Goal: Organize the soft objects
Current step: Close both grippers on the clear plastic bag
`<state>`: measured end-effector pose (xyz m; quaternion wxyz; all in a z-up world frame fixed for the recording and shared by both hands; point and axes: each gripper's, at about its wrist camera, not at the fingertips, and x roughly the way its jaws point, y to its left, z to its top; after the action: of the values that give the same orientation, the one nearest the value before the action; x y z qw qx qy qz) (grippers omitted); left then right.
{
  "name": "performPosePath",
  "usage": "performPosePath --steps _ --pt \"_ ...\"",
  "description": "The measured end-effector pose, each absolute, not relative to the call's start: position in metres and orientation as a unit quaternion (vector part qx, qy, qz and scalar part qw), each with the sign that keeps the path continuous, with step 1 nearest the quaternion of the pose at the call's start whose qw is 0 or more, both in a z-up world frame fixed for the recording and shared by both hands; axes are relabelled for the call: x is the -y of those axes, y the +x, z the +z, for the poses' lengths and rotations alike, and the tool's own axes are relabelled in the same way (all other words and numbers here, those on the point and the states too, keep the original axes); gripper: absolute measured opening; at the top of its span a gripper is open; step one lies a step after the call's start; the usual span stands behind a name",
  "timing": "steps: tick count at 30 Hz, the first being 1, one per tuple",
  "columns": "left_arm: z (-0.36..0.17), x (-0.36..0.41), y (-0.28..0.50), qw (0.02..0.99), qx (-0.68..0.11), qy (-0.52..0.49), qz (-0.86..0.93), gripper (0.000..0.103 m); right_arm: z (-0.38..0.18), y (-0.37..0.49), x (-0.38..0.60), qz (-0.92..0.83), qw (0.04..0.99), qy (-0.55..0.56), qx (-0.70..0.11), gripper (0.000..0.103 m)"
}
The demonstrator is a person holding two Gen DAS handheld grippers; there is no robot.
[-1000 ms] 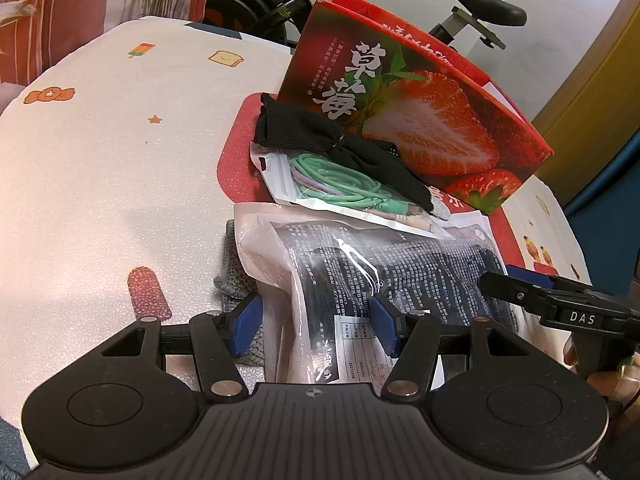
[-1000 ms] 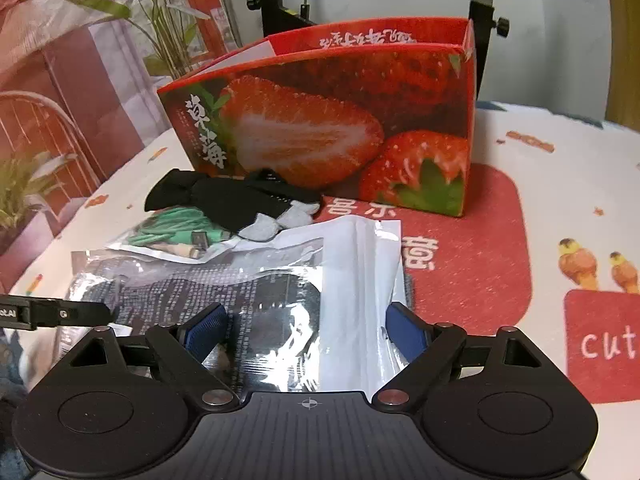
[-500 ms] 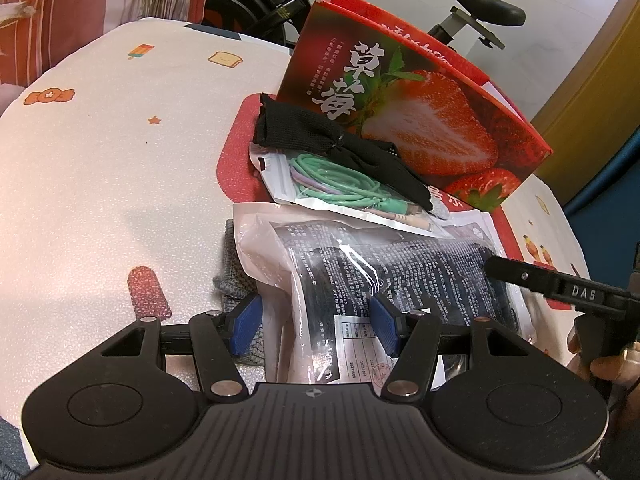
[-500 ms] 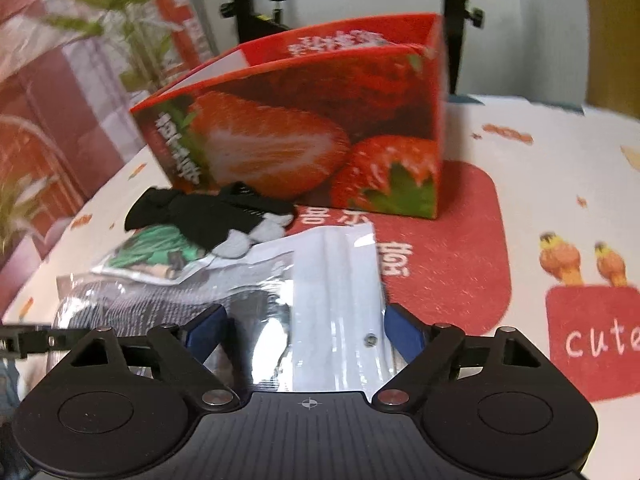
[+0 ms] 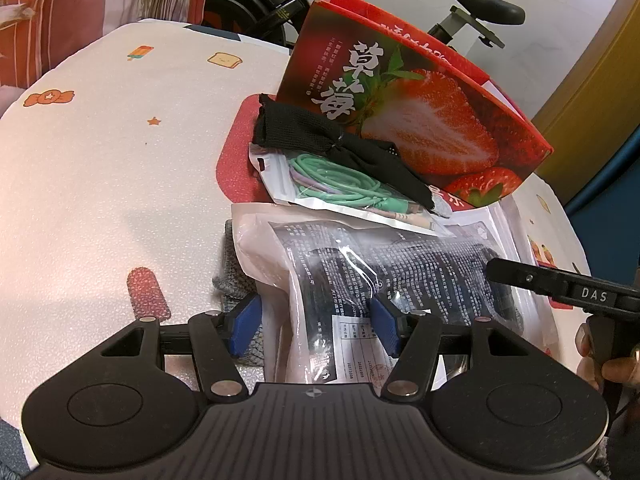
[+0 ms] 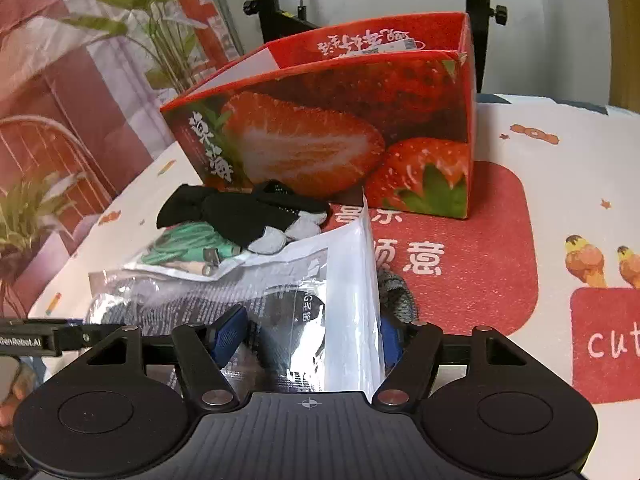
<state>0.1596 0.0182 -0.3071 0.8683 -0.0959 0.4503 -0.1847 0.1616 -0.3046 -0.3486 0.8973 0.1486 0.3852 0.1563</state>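
A clear plastic bag holding dark fabric lies on the table in front of the red strawberry box. My left gripper is open with its blue pads astride the bag's near end. My right gripper is open around the bag's other end, whose white flap stands lifted between the pads. A black sock and a packet of green cables lie between the bag and the box. A grey knitted cloth lies under the bag.
The strawberry box is open at the top with something white inside. The patterned tablecloth spreads to the left. An exercise bike stands behind the table. Potted plants stand beyond the table's edge.
My right gripper has moved forward over the bag, and the bag's white flap has risen upright between its pads. My left gripper has stayed in place.
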Motion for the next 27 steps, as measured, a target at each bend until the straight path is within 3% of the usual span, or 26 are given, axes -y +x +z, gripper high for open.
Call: performPosePath --steps 5,11,16,23,27 --pt "-0.307 -0.018 0.160 0.868 -0.450 -0.097 -0.185 0.063 -0.343 0.160 0.299 0.155 0.902 0.113 -0.386 0.058" --pt "-0.307 -0.016 0.160 0.869 -0.449 -0.091 -0.186 0.064 -0.332 0.150 0.268 0.172 0.910 -0.018 -0.377 0.060" --pt "-0.308 -0.016 0.160 0.869 -0.449 -0.091 -0.188 0.064 -0.342 0.157 0.281 0.179 0.903 0.039 -0.388 0.063" --pt "-0.308 -0.015 0.160 0.869 -0.449 -0.090 -0.188 0.064 -0.338 0.153 0.283 0.175 0.905 0.036 -0.386 0.052" --pt "-0.308 -0.017 0.160 0.868 -0.449 -0.093 -0.190 0.065 -0.342 0.159 0.294 0.173 0.898 0.074 -0.397 0.053"
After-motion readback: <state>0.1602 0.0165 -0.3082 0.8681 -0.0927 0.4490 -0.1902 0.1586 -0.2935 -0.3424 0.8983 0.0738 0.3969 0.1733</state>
